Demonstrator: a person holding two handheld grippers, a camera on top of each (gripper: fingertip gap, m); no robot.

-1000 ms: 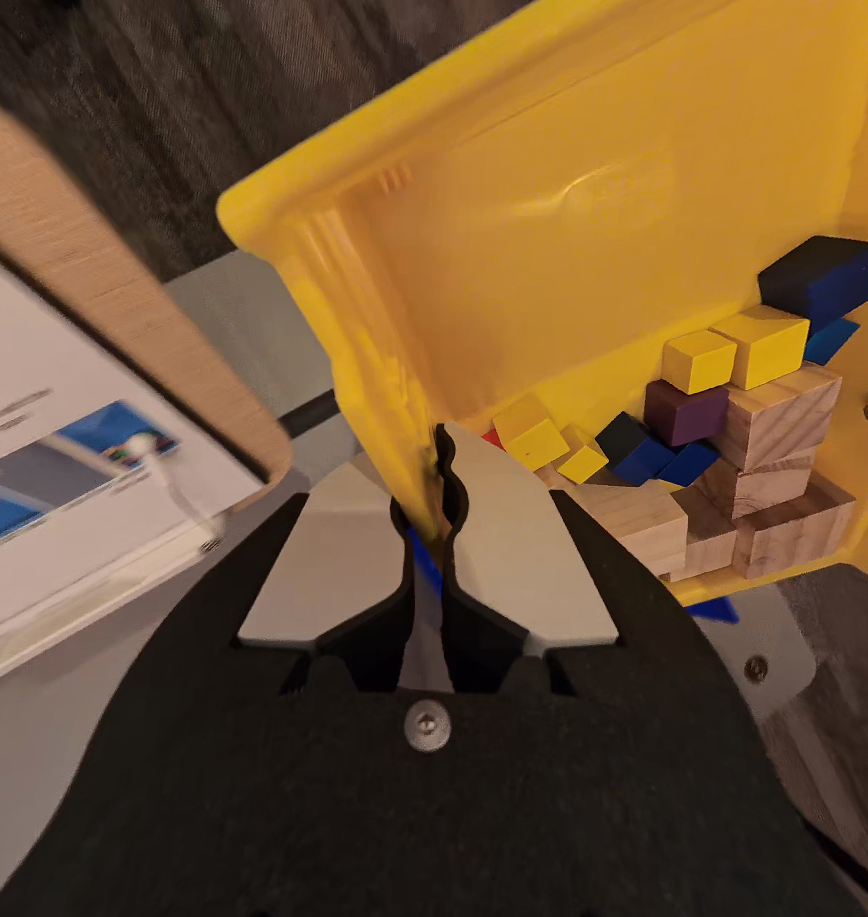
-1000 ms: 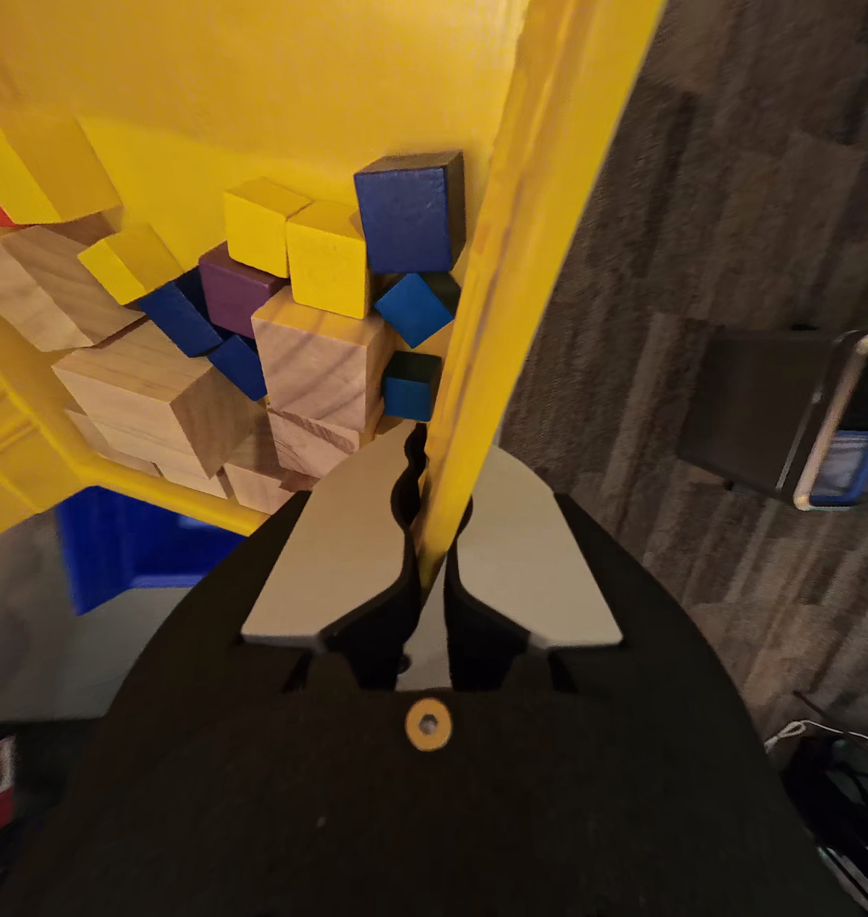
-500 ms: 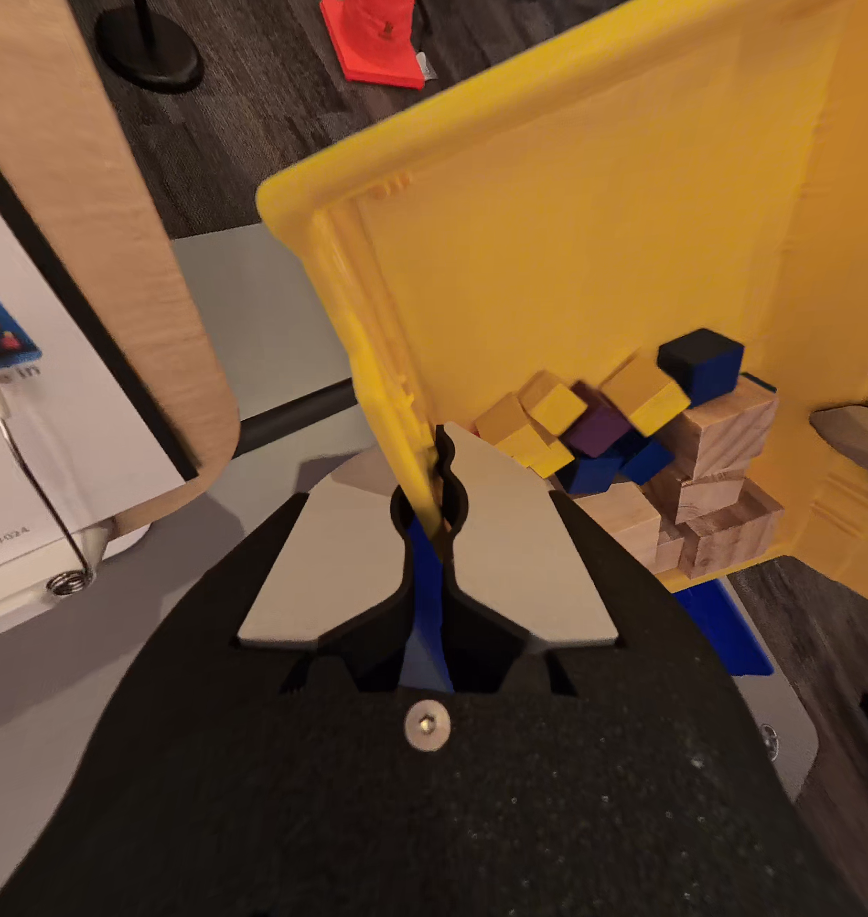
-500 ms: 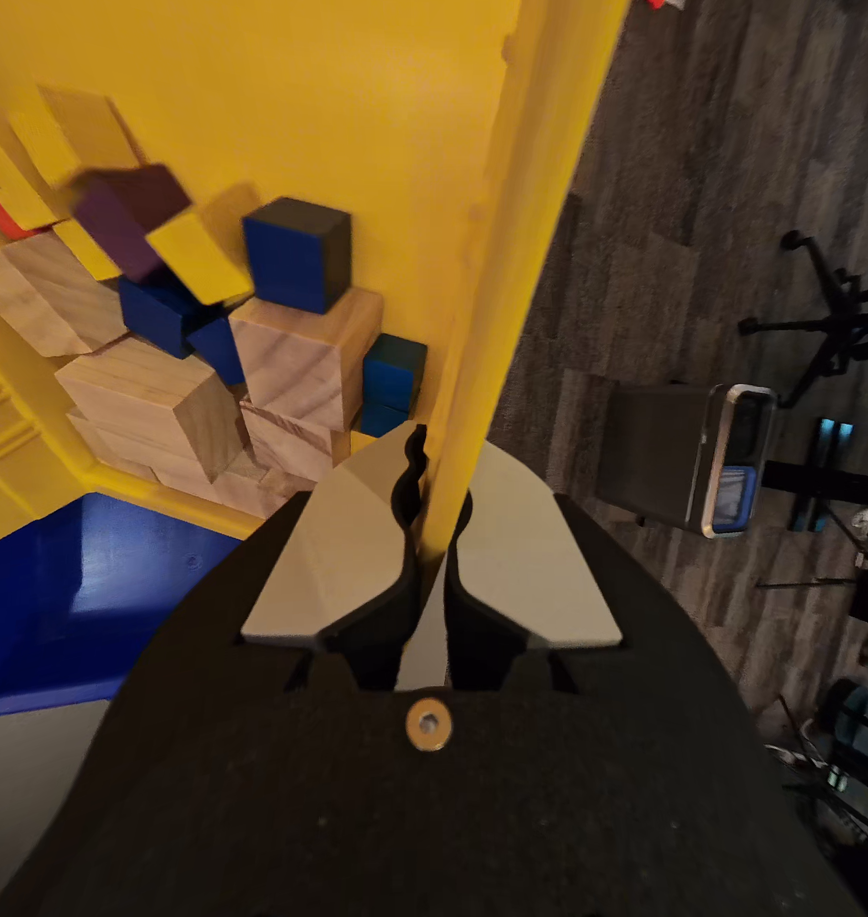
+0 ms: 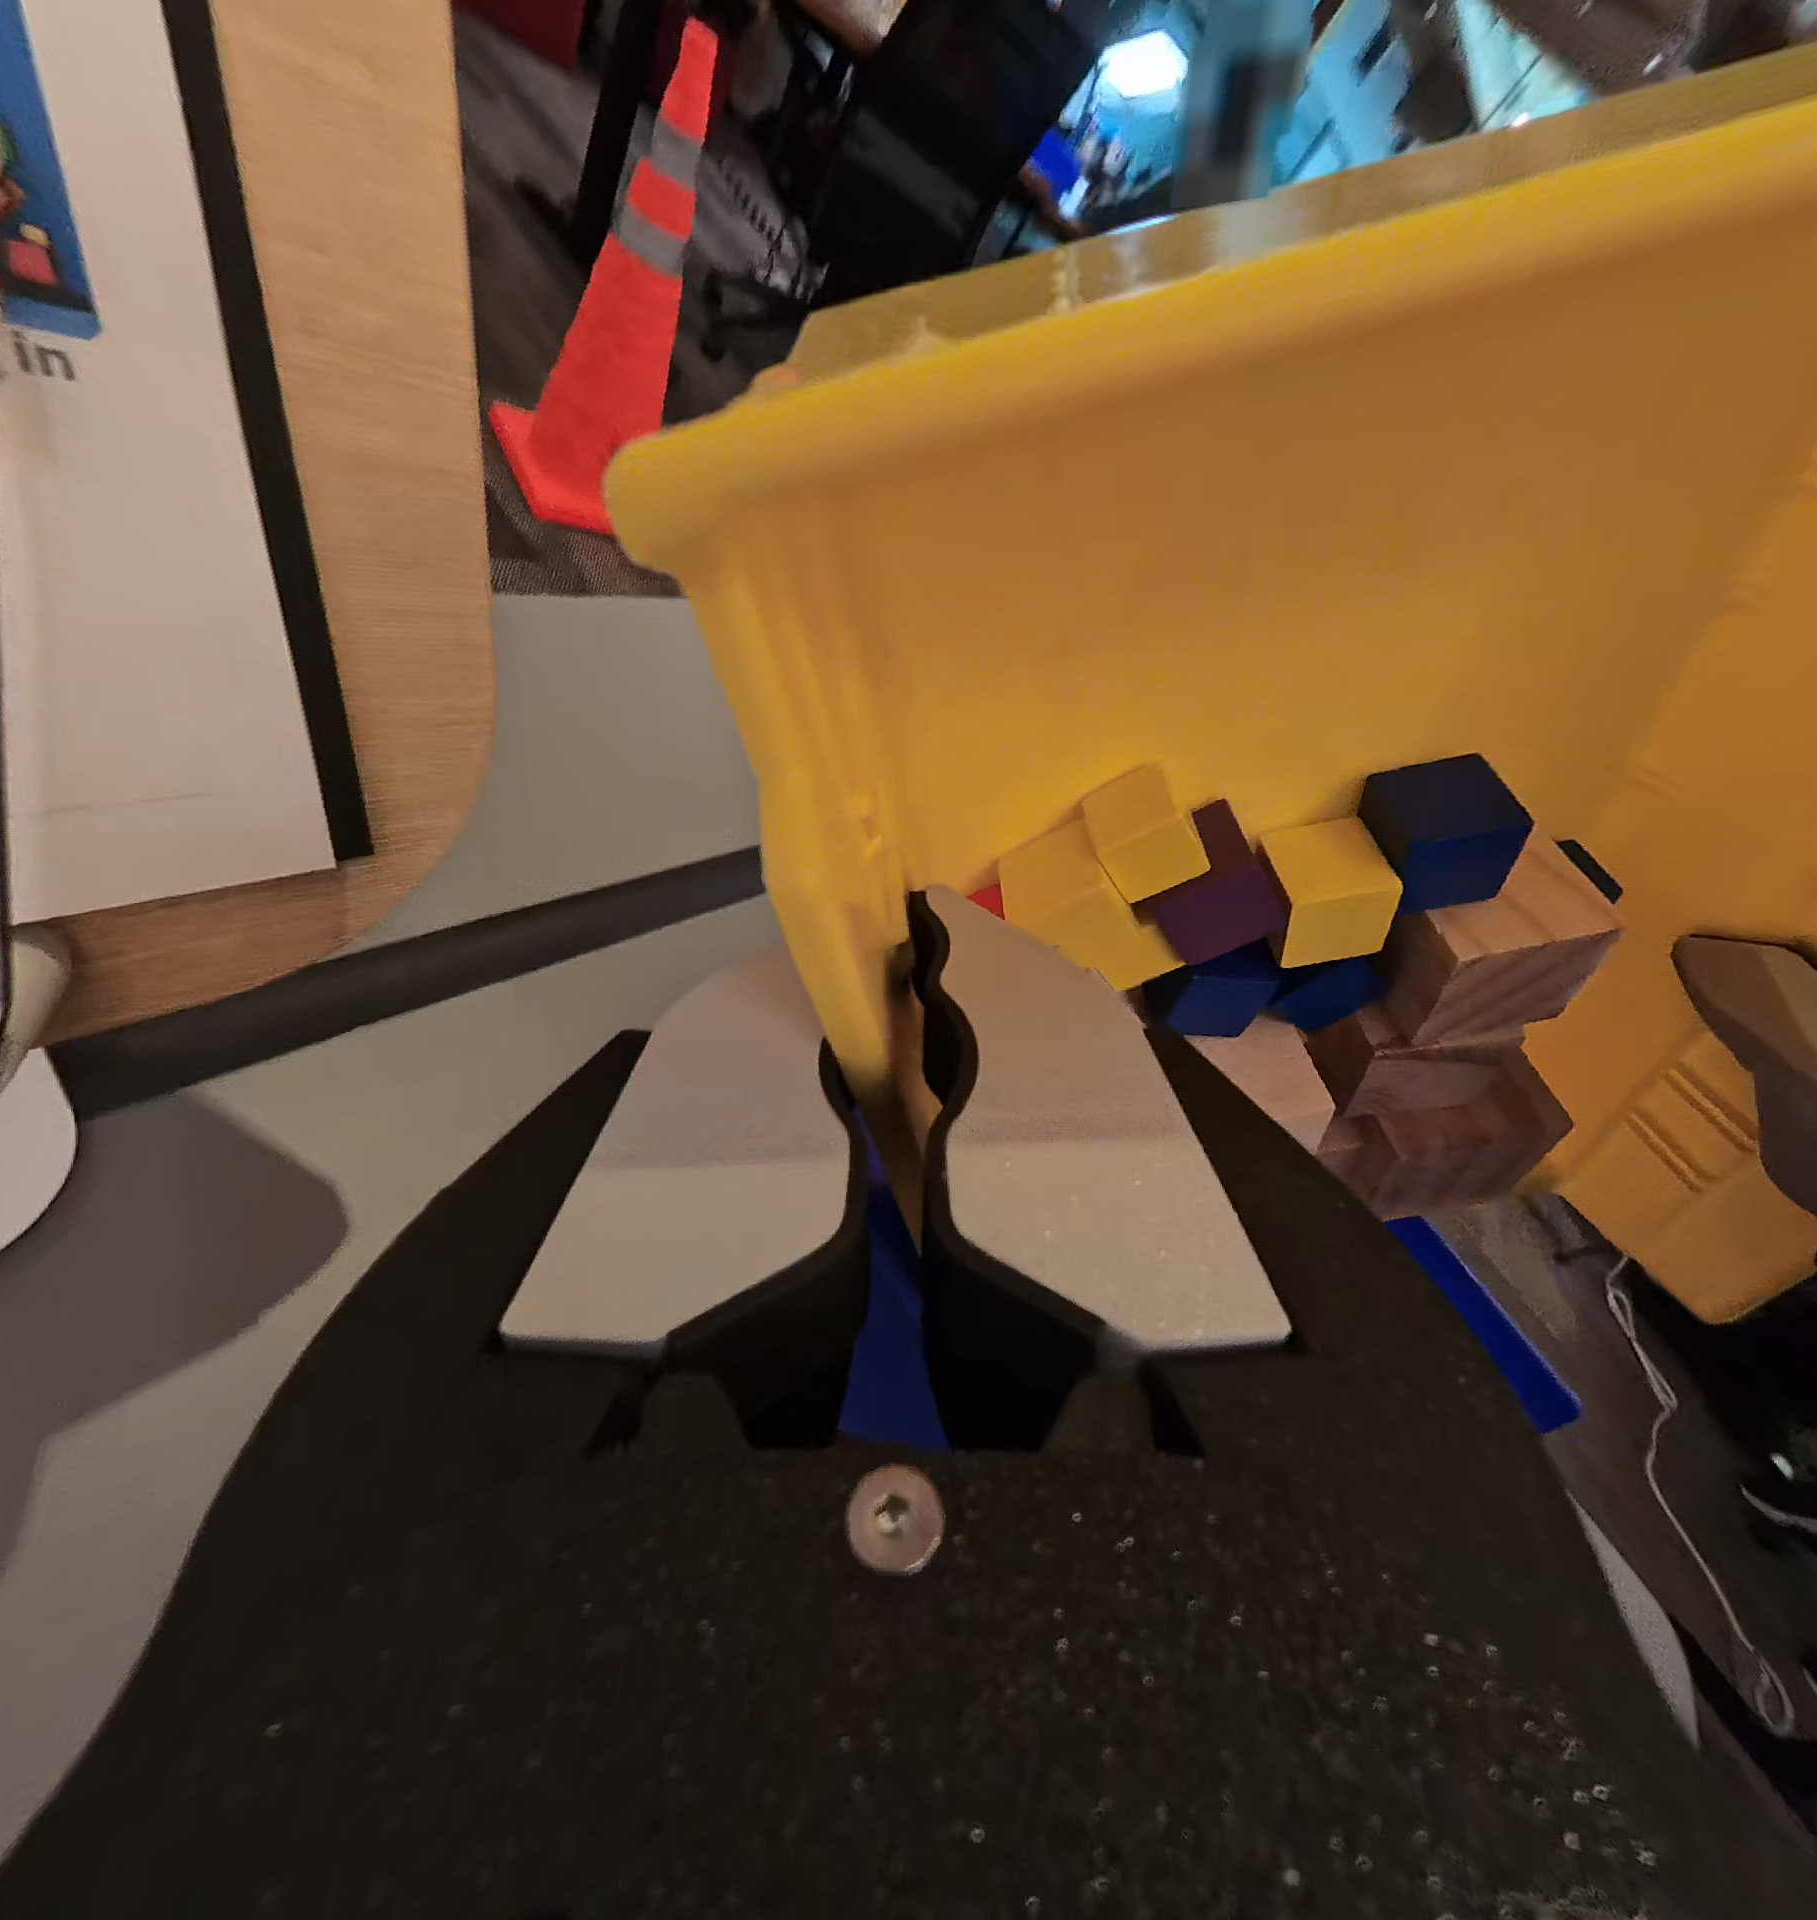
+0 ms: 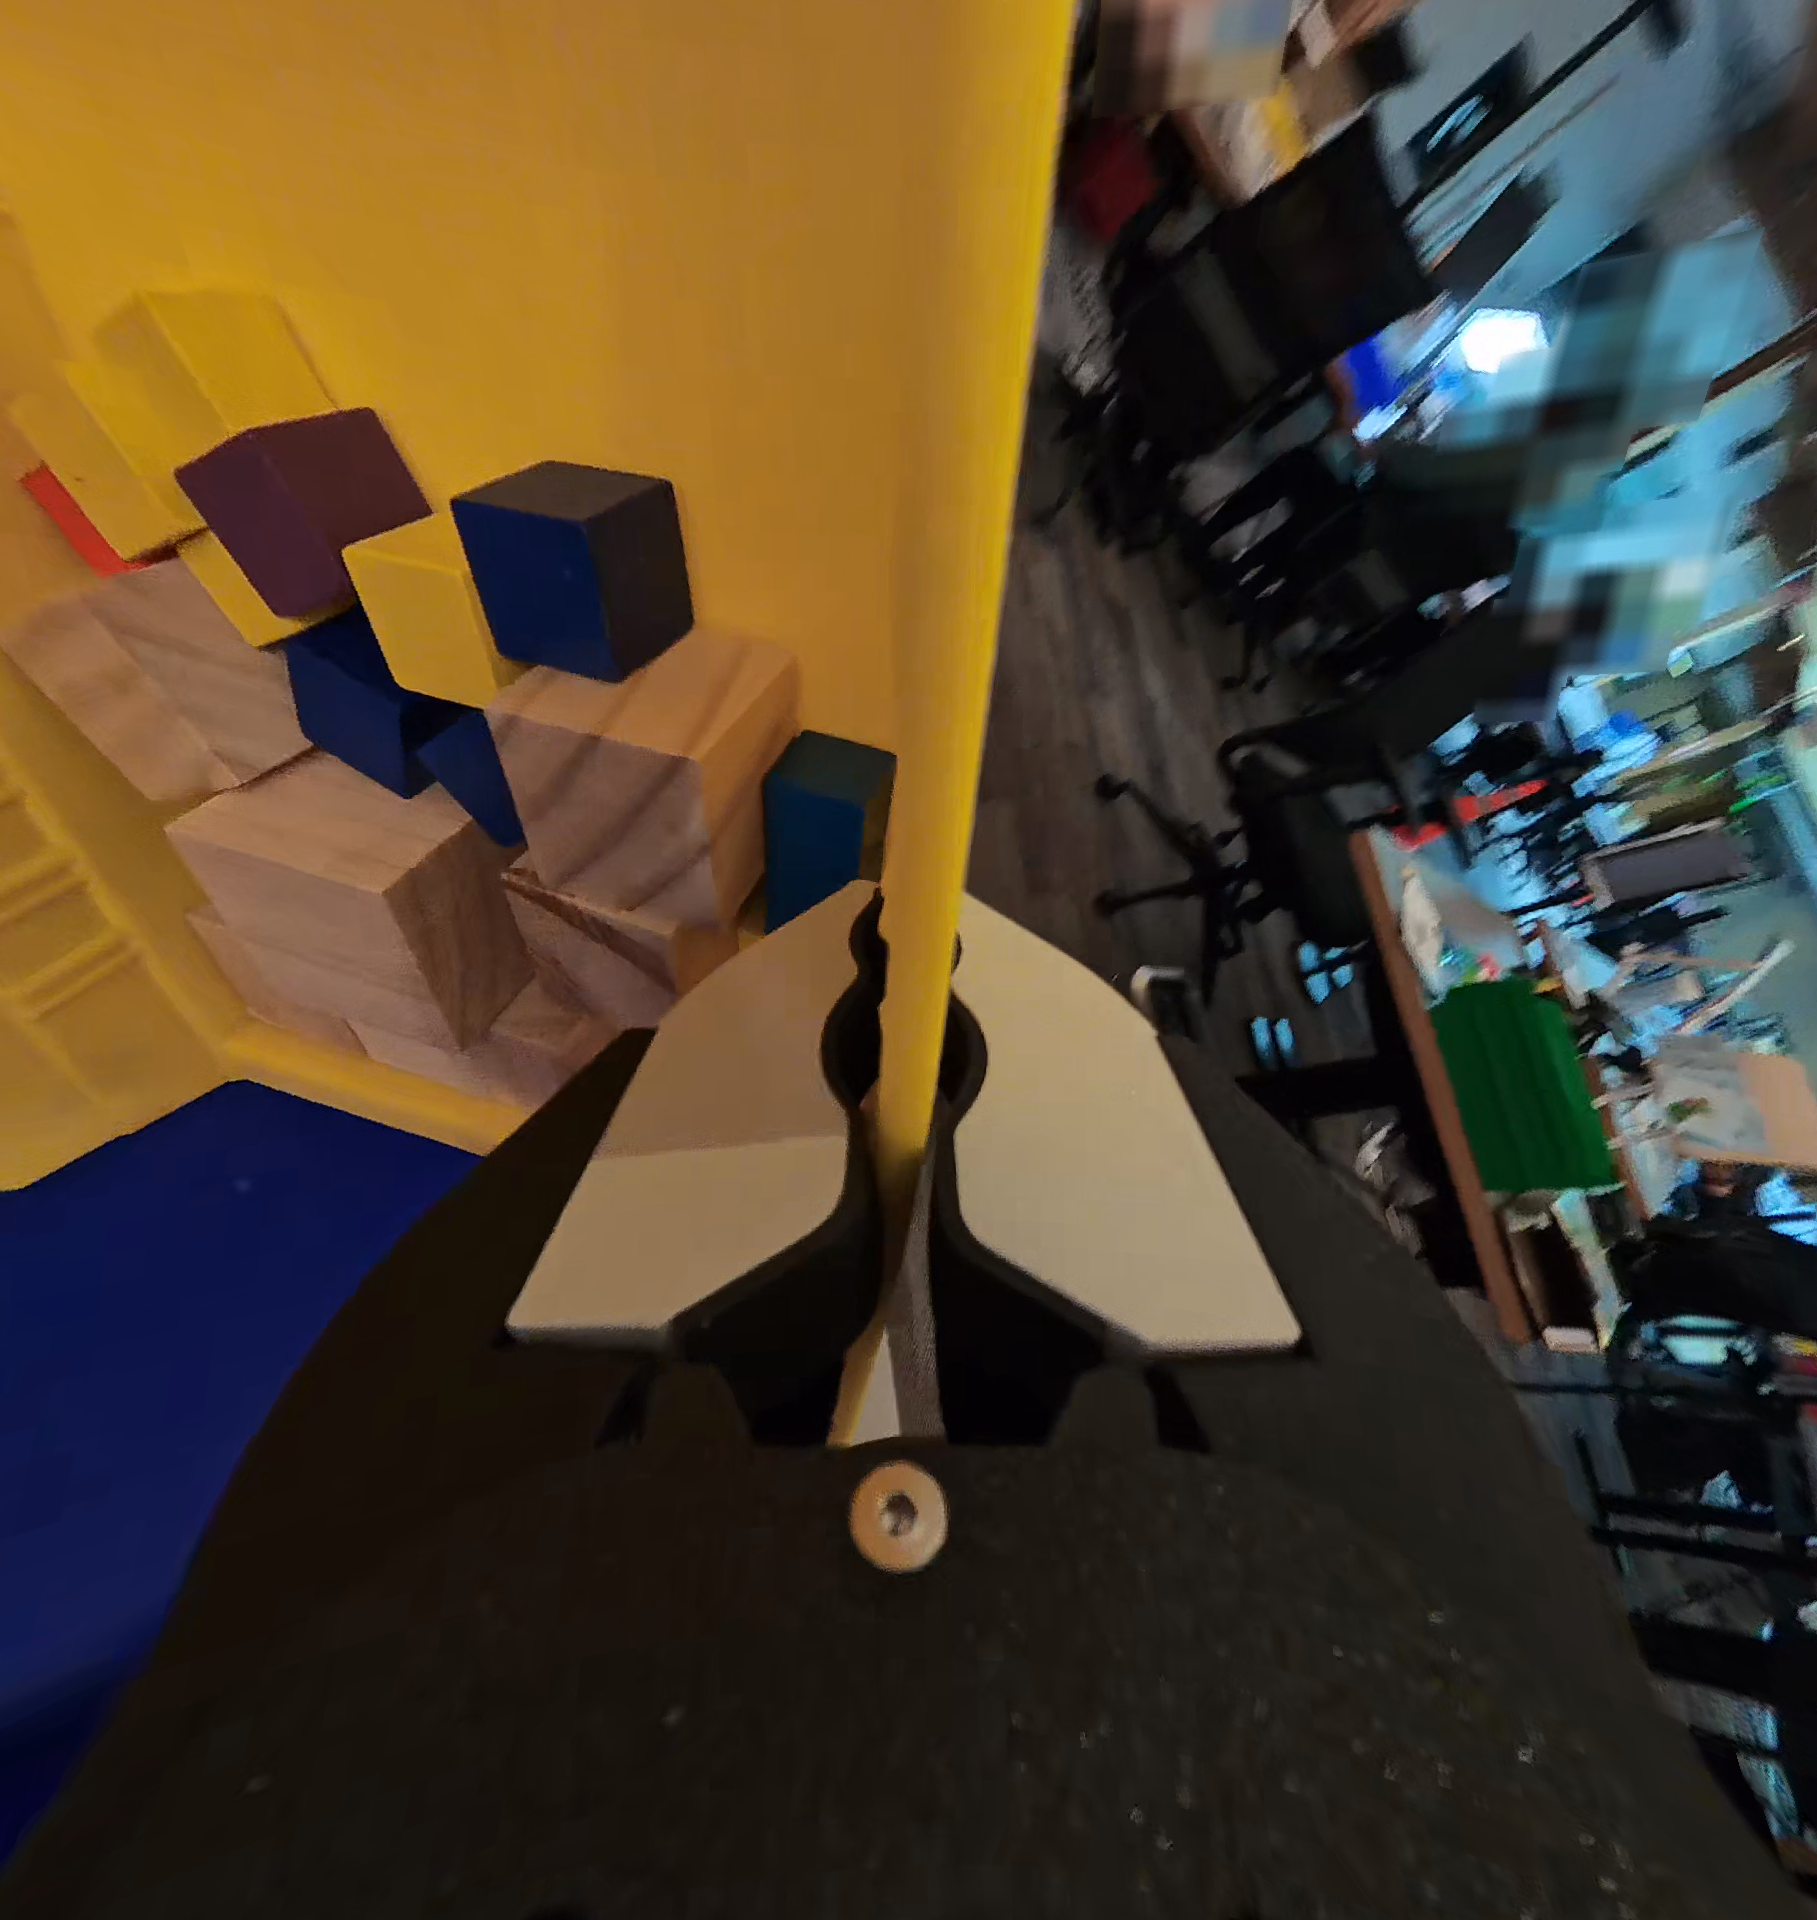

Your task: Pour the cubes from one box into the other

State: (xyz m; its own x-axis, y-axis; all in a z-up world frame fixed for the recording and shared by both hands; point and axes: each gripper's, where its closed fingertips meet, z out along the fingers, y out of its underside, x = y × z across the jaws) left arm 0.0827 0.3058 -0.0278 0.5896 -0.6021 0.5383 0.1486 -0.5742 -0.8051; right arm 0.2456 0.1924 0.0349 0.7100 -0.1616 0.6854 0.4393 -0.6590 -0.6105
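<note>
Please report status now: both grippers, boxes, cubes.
Left gripper, right gripper shut on yellow box. Box tipped, cubes piled at low edge. Blue box underneath.

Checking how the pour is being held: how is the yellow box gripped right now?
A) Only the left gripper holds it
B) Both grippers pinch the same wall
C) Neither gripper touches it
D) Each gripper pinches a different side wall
D: the left gripper and the right gripper each have their jaws shut on a separate wall of the yellow box, with the cubes piled between them.
</note>
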